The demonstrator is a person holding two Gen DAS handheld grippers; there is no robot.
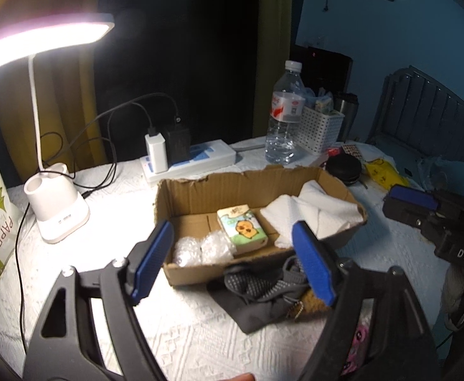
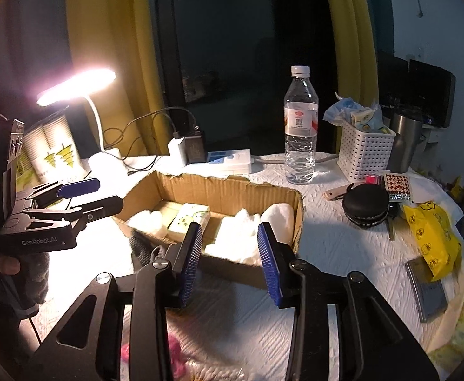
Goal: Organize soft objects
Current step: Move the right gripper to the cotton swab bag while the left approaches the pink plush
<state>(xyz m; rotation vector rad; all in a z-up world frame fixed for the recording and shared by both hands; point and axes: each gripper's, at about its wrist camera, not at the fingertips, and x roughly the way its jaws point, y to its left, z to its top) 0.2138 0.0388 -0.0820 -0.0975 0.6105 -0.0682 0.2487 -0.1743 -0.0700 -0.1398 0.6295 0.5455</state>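
**Left wrist view: both grippers open & empty by the cardboard box**

Left wrist cam: left gripper (image 1: 232,260), black frame w/ blue ribbed pads, is spread wide, nothing btwn its fingers. It hovers over the near wall of the shallow brown cardboard box (image 1: 200,187) and a crumpled grey knit cloth (image 1: 260,289) lying on the white textured tablecloth (image 1: 200,343), just outside that wall.

Inside the box: clear bubble-wrap wads (image 1: 202,249) at near-left, a small cartoon-print tissue pack (image 1: 243,230) beside them, a folded white towel (image 1: 308,212) at the right end, draped over the rim.

Right wrist cam: right gripper (image 2: 230,260) also open, a moderate gap, holding nothing, poised just short of the box's near side, towel beyond it. A pink soft item (image 2: 155,352) lies on the cloth under its frame; blurred.

Around: lit white desk lamp (image 1: 57,212) to box's left, white power strip (image 1: 200,158) w/ chargers behind, clear plastic water bottle (image 1: 284,114), white perforated basket (image 1: 319,128), round black zip case (image 1: 343,168), yellow plastic bag (image 2: 432,241).
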